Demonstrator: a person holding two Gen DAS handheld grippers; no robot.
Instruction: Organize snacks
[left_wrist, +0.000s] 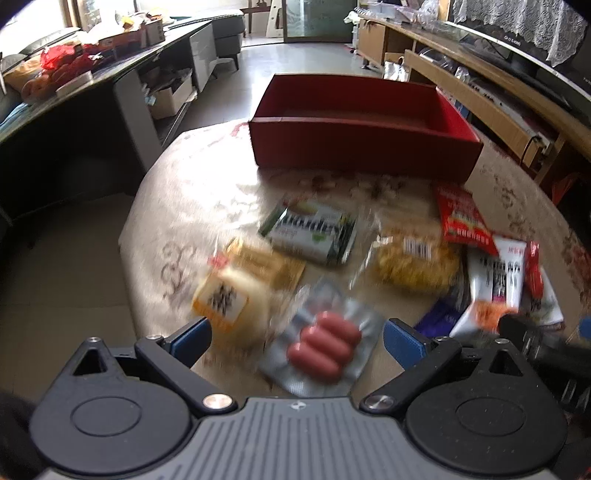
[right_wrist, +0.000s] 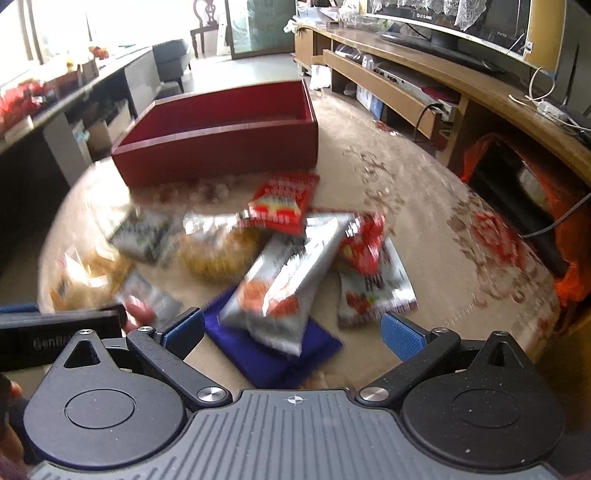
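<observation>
A red open box (left_wrist: 354, 140) stands at the far side of the round table; it also shows in the right wrist view (right_wrist: 221, 151). Several snack packs lie in front of it. My left gripper (left_wrist: 297, 334) is open above a clear pack of sausages (left_wrist: 325, 345), with a yellow pack (left_wrist: 240, 291) to its left. My right gripper (right_wrist: 293, 328) is open above a silver pack (right_wrist: 284, 288) that lies on a blue pouch (right_wrist: 269, 350). A red pack (right_wrist: 284, 203) lies further back. Both views are blurred.
A green-and-white pack (left_wrist: 314, 232) and a yellow noodle pack (left_wrist: 413, 262) lie mid-table. The table has a floral cloth (right_wrist: 424, 206). A TV bench (right_wrist: 461, 85) runs along the right, a dark counter (left_wrist: 92, 81) along the left.
</observation>
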